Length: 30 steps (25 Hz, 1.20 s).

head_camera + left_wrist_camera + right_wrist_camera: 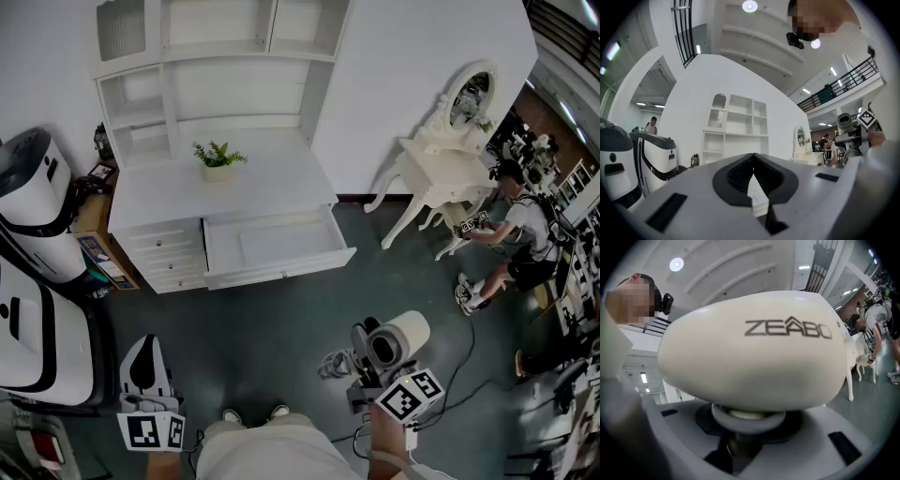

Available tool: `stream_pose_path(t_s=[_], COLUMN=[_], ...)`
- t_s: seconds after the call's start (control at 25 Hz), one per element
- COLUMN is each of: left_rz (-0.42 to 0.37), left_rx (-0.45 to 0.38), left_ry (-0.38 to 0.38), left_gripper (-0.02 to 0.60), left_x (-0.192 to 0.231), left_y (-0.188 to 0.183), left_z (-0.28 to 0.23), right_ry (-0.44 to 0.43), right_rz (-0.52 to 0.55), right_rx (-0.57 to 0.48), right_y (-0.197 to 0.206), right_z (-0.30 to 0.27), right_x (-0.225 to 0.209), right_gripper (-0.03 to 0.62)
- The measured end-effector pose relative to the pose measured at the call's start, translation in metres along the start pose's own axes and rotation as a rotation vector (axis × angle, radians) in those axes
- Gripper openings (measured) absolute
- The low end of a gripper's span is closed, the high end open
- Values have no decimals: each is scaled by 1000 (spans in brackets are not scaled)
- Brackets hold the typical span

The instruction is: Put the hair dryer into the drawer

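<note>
Nearby on the left, the left claw (753, 161) has its jaws pressed together, holding nothing. Farther off, a small pot (217, 172) with a green plant (218, 153) stands on the white surface (272, 187); under its near edge the drawer (272, 246) is pulled out, its pale bottom showing. At the near right, the right claw (743, 441) clamps the handle of the cream hair dryer (405, 331), well apart from the drawer.
</note>
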State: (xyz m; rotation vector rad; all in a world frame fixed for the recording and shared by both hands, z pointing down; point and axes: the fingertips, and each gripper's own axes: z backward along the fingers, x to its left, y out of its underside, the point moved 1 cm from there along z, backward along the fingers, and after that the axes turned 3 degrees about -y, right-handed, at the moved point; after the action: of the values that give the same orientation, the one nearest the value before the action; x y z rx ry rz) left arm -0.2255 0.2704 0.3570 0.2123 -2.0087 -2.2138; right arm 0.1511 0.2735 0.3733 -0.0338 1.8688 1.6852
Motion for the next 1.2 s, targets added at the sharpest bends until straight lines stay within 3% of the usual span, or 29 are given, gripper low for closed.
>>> stream_pose_path(t_s=[0.6,0.88,1.2], left_rz=[8,-9,-28], left_rx=[20,11,51], left_ry=[-10,-18,-13], left_gripper=[17,15,17], left_x=[-7,-31,-70], left_y=[-1,-6,13], left_z=[37,45,58], right_ry=[-84,-77,-85], right_rz=[-47,-36,-49], right_rx=[-7,-14,-22], right_y=[9,6,14], right_z=[15,31,53], right_x=[28,12,-17], right_gripper=[167,167,169])
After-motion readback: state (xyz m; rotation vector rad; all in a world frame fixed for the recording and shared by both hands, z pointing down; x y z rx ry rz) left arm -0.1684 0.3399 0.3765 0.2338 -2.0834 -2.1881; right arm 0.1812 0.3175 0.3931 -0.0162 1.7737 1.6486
